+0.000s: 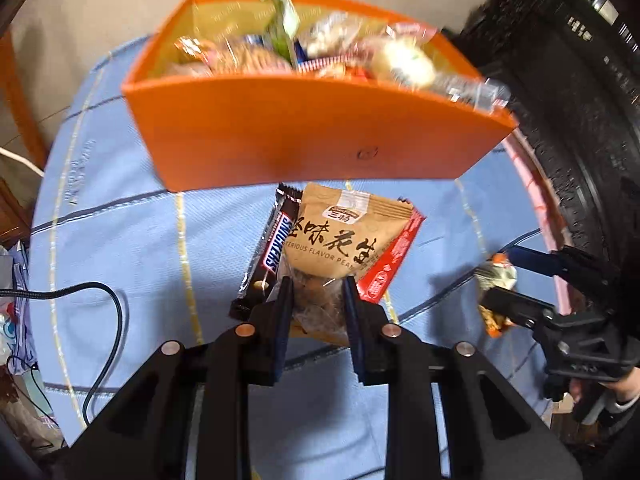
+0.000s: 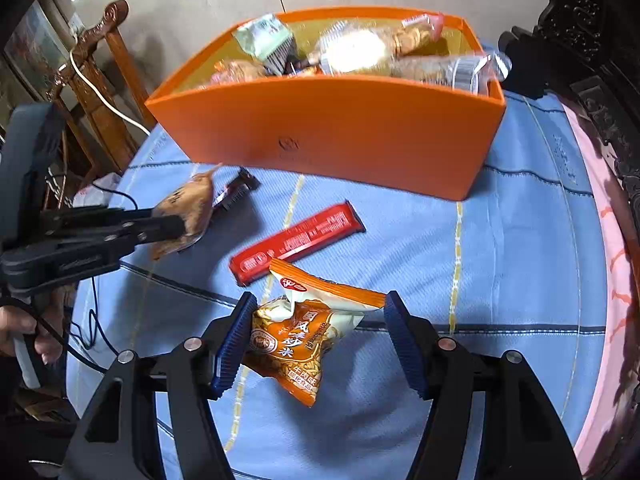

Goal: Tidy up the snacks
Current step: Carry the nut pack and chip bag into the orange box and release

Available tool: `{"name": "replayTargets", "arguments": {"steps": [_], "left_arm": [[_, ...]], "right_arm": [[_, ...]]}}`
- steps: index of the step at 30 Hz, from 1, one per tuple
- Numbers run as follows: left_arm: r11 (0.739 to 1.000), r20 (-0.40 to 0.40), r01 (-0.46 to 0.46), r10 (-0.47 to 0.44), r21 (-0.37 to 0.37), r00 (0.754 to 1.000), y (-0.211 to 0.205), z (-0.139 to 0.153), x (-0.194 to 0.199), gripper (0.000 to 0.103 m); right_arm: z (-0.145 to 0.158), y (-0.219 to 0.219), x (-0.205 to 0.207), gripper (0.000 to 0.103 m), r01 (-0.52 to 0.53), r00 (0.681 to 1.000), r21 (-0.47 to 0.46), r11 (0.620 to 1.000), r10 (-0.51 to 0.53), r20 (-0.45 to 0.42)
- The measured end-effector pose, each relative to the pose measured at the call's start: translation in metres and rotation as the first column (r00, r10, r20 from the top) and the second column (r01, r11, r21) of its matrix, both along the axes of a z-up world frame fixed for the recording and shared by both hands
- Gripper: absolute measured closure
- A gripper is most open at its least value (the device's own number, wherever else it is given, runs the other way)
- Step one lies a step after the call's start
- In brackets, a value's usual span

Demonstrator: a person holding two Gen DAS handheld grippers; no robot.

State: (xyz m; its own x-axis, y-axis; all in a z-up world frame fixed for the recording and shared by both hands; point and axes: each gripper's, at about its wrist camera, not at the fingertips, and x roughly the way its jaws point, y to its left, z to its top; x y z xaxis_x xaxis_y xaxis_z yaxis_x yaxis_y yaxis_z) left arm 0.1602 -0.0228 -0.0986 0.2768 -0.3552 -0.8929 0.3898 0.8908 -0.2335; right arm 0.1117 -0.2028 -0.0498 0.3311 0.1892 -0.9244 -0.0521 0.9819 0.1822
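Brown "FLAVOR" peanut bag (image 1: pixel 340 236) beside Snickers bar (image 1: pixel 276 246).

Orange rectangular cardboard box (image 2: pixel 340 136) upright on blue cloth, open top, heaped with clear-wrapped snack packs. Brown paper peanut pouch with black Chinese lettering (image 1: pixel 340 236) in front of box, clear lower end pinched, pouch lifted off cloth. Dark brown Snickers bar (image 1: pixel 272 248) flat on cloth beneath pouch's left side. Long red wrapped bar (image 2: pixel 298 236) flat, diagonal, between box and orange-and-white crinkled snack bag (image 2: pixel 298 340), which hangs tilted above cloth, sealed edge up.
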Motion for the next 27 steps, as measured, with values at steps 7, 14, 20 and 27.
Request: {"name": "replayTargets", "arguments": {"steps": [7,14,20,27], "left_arm": [[0.997,0.073,-0.026,0.032,-0.079,0.997,0.008,0.047,-0.006,0.079],[0.991,0.172,-0.031,0.054,-0.134,0.984,0.006,0.098,0.009,0.079],[0.989,0.236,-0.032,0.065,-0.143,0.97,0.0,0.13,0.038,0.079],[0.983,0.239,-0.079,0.118,-0.164,0.964,-0.016,0.134,0.096,0.074]], "right_arm": [[0.037,0.008,0.008,0.037,-0.027,0.996,0.008,1.0,0.026,0.082],[0.093,-0.001,0.028,0.037,-0.012,0.973,0.009,1.0,0.01,0.229],[0.135,-0.015,0.064,0.037,0.009,0.936,0.001,1.0,-0.009,0.352],[0.141,-0.025,0.142,0.03,0.075,0.905,0.003,0.997,-0.07,0.419]]}}
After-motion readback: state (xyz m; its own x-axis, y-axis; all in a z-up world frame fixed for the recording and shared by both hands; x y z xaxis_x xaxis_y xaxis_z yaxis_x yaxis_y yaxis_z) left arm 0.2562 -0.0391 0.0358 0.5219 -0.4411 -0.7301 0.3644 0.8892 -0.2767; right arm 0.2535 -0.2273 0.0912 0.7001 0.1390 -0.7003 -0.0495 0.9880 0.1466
